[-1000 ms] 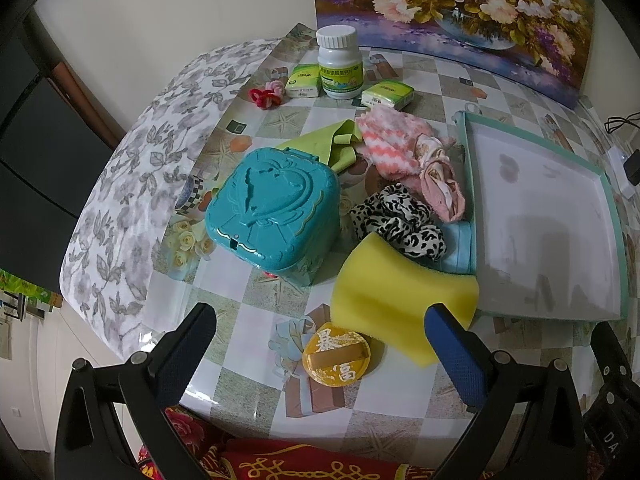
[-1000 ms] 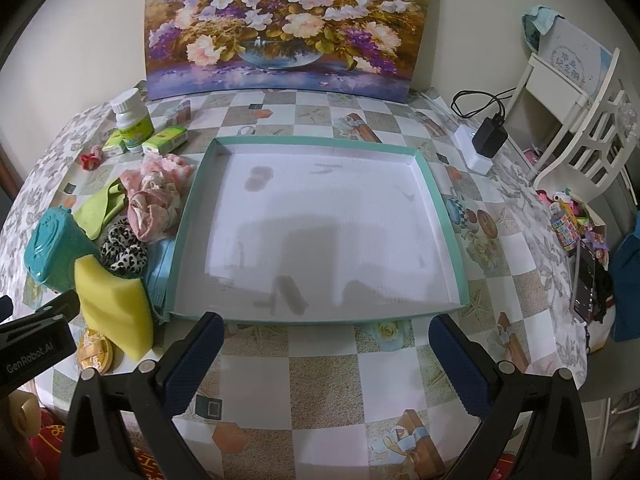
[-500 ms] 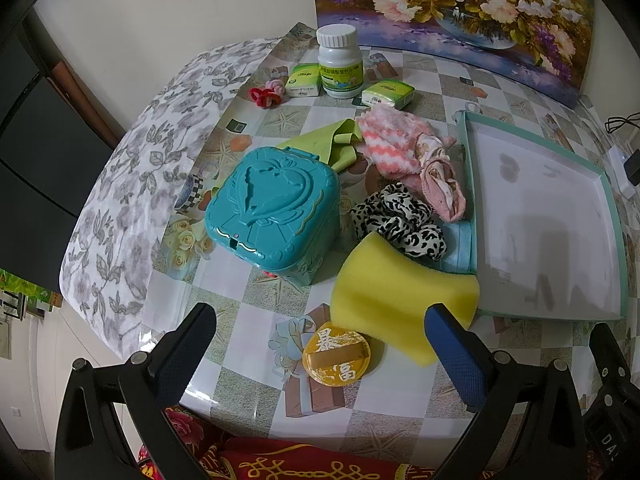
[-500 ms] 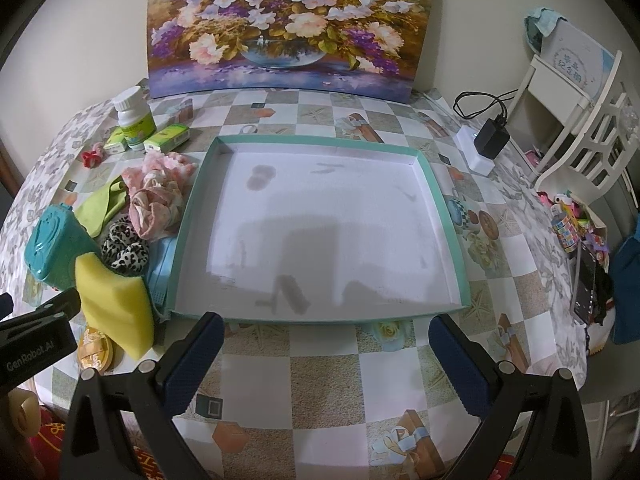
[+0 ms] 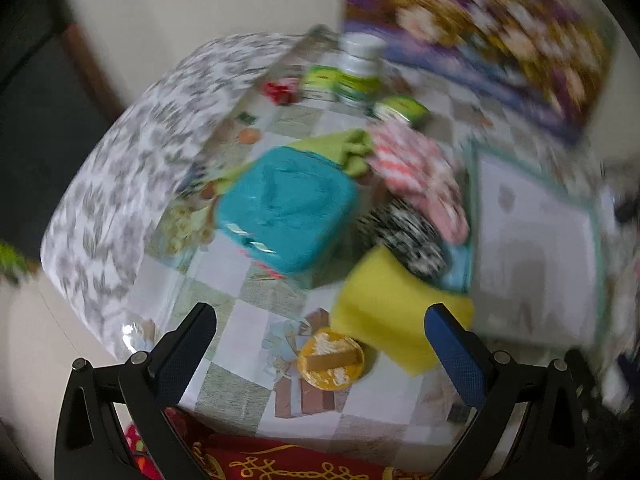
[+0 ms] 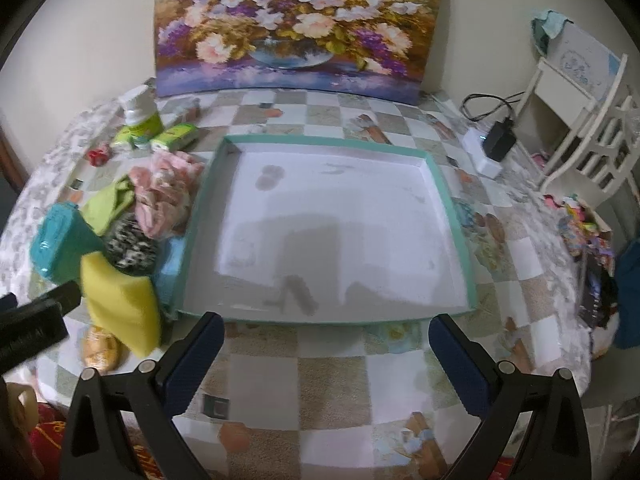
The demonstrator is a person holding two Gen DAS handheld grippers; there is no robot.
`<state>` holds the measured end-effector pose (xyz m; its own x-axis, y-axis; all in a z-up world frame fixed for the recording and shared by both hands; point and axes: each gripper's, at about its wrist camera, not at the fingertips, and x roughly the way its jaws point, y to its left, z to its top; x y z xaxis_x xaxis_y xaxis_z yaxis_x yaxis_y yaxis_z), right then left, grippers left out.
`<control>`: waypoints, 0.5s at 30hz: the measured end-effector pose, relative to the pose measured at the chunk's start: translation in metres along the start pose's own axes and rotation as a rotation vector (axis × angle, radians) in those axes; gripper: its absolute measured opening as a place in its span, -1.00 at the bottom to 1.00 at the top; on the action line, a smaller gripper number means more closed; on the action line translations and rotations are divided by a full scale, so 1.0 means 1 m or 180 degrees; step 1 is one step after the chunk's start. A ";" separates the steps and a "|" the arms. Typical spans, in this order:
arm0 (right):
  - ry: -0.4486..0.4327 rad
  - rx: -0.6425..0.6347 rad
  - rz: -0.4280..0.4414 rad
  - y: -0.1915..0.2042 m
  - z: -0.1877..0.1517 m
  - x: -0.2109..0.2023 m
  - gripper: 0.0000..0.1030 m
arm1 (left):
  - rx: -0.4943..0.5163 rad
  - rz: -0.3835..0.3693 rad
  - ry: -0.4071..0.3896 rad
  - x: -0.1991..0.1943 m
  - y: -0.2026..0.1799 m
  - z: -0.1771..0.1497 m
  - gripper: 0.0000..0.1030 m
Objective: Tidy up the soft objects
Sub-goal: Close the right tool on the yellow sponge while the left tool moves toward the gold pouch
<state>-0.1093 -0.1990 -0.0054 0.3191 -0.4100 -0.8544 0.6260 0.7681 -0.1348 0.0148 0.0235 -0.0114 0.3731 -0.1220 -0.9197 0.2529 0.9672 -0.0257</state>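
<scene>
A yellow sponge (image 5: 394,318) lies near the table's front edge, with a black-and-white scrunchie (image 5: 404,236), pink cloths (image 5: 416,172) and a green cloth (image 5: 340,148) behind it. A shallow teal-rimmed tray (image 6: 448,208) with a bare white floor lies to their right. My left gripper (image 5: 320,320) is open and empty above the front edge, its right finger beside the sponge. My right gripper (image 6: 326,330) is open and empty in front of the tray. The sponge (image 6: 120,304) and cloths (image 6: 164,192) also show in the right wrist view.
A teal plastic case (image 5: 286,208) stands left of the soft things. A gold round disc (image 5: 332,358) lies at the front. A white bottle (image 6: 140,114), green packets (image 6: 176,136) and a flower painting (image 6: 300,24) stand at the back. A charger (image 6: 492,144) lies at the right.
The left wrist view has gone blurred with motion and the scene has shifted slightly. The right gripper has barely moved. Both stay open.
</scene>
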 end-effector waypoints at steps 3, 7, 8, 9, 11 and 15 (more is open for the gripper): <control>-0.0069 -0.0005 0.0293 0.010 0.005 -0.003 1.00 | -0.0382 -0.0067 -0.0005 0.005 0.029 0.007 1.00; -0.0077 -0.0128 0.0650 0.036 0.011 0.000 1.00 | -0.0708 -0.0143 0.0035 0.014 0.054 0.011 1.00; -0.0069 -0.0181 0.0707 0.043 0.012 0.002 1.00 | -0.0765 -0.0167 0.0040 0.016 0.059 0.011 1.00; -0.0061 -0.0246 0.0745 0.051 0.013 0.004 1.00 | -0.0822 -0.0185 0.0044 0.019 0.063 0.011 1.00; -0.0021 -0.0367 0.0815 0.066 0.013 0.010 1.00 | -0.0894 -0.0250 0.0116 0.025 0.068 0.010 1.00; 0.0034 -0.0628 0.0902 0.092 0.010 0.018 1.00 | -0.0923 -0.0278 0.0404 0.040 0.067 0.007 1.00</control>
<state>-0.0390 -0.1406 -0.0287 0.4525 -0.1626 -0.8768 0.3637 0.9314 0.0150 0.0527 0.0819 -0.0467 0.2422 -0.1961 -0.9502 0.0074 0.9797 -0.2003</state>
